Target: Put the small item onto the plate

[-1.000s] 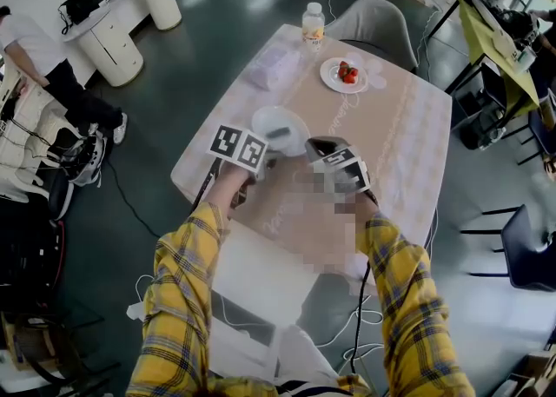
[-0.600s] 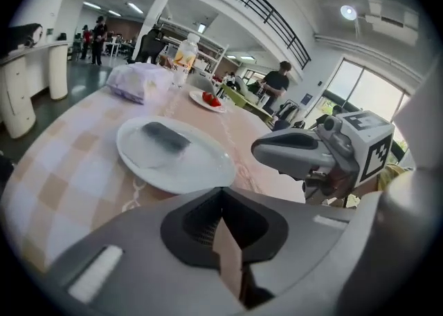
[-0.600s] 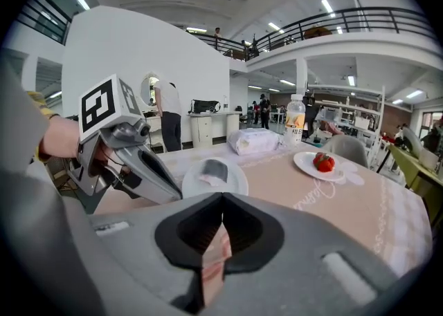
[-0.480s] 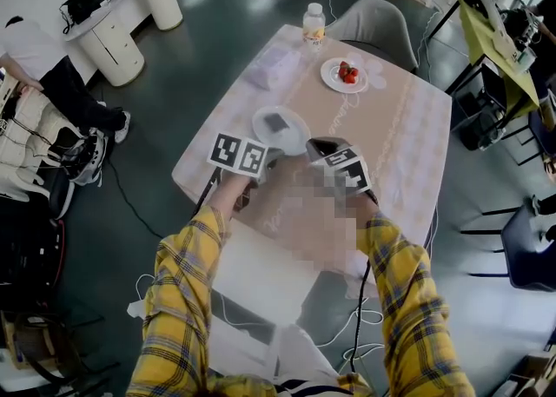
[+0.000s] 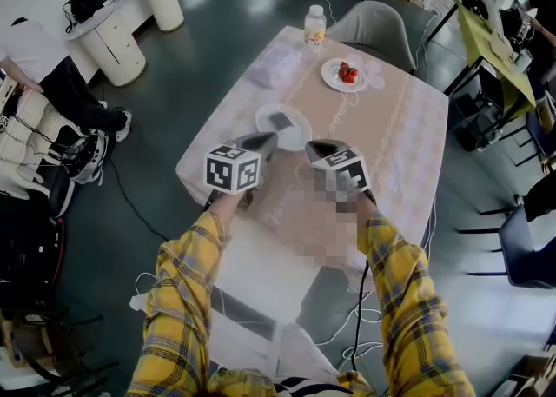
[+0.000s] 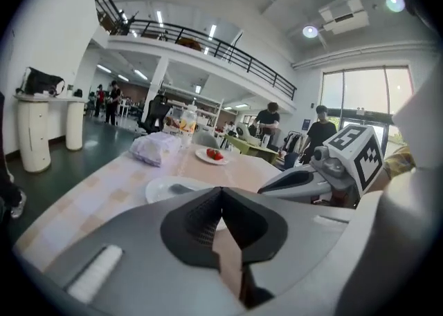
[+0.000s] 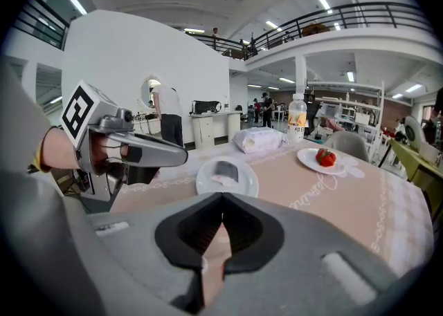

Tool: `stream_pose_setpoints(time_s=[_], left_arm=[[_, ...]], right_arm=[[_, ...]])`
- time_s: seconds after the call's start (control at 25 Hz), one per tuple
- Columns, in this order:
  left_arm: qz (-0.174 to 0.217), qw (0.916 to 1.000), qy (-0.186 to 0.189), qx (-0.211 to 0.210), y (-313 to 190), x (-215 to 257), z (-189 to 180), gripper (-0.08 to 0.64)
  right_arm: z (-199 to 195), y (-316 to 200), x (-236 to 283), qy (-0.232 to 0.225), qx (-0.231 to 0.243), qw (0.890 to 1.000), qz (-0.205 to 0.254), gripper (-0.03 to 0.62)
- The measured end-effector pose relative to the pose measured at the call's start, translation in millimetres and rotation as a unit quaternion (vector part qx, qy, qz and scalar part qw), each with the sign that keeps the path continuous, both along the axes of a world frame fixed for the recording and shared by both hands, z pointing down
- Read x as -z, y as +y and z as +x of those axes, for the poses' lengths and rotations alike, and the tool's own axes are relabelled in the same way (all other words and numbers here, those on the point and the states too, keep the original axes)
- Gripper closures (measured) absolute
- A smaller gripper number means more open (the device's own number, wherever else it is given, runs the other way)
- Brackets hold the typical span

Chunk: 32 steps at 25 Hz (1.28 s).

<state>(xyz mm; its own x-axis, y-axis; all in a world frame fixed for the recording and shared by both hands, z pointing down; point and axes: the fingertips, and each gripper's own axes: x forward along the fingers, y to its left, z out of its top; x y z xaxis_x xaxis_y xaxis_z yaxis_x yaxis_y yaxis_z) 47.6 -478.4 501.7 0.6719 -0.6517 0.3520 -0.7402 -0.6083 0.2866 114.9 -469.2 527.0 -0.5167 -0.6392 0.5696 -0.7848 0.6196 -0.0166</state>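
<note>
Grey left gripper (image 5: pixel 265 140): smooth moulded shell with a black-and-white marker cube; its dark ribbed pads are pressed together with nothing between them; its tip is at the near-left rim of the plate.
Right gripper (image 5: pixel 313 147): same grey shell and marker cube; jaws likewise closed tight and empty; tip just near-right of the plate, apart from the left gripper.
Plate (image 5: pixel 300 135): round, white, glossy and shallow, on the near half of the table, between and just beyond the two gripper tips.
Small item (image 5: pixel 280 119): flat, roughly square, dull grey with a paler edge; it lies on the plate, slightly far of centre, touched by neither gripper.
Tablecloth (image 5: pixel 382 135): matte beige-pink fabric with pale lace-like bands and a curling white pattern.
Far plate (image 5: pixel 330 81): small, white and round, on the far half of the table, holding glossy red fruit (image 5: pixel 347 73).
Bottle (image 5: pixel 314 24): clear plastic with an orange label, upright at the far edge.
Bag (image 5: pixel 274 65): soft, crinkled, whitish-lilac bundle at the far left.
Chair (image 5: pixel 373 26): rounded grey shell at the table's far side.
Sleeves (image 5: pixel 187 300): yellow plaid cloth.
</note>
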Motion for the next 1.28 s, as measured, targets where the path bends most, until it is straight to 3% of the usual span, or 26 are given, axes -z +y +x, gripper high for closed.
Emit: stream_pose_setpoints(time_s=[0.12, 0.24, 0.48, 0.88, 1.28], left_arm=[[0.05, 0.9987, 0.001, 0.008, 7, 12, -4, 0.555], [0.069, 0.9975, 0.006, 0.01, 16, 18, -7, 0.555], [0.063, 0.9975, -0.006, -0.031, 42, 24, -4, 0.555], [0.053, 0.9933, -0.062, -0.082, 96, 31, -13, 0.555], [0.046, 0.9899, -0.07, -0.114, 154, 50, -40, 0.555]], right_arm=[[-1, 8, -1, -0.002, -0.003, 1.0, -0.002, 0.595], [-2, 16, 0, -0.001, -0.005, 1.0, -0.001, 0.595], [-8, 35, 11, 0.002, -0.009, 1.0, 0.001, 0.595], [-13, 81, 29, -0.015, -0.028, 0.999, -0.013, 0.595], [-17, 139, 43, -0.024, -0.058, 0.997, -0.038, 0.595]])
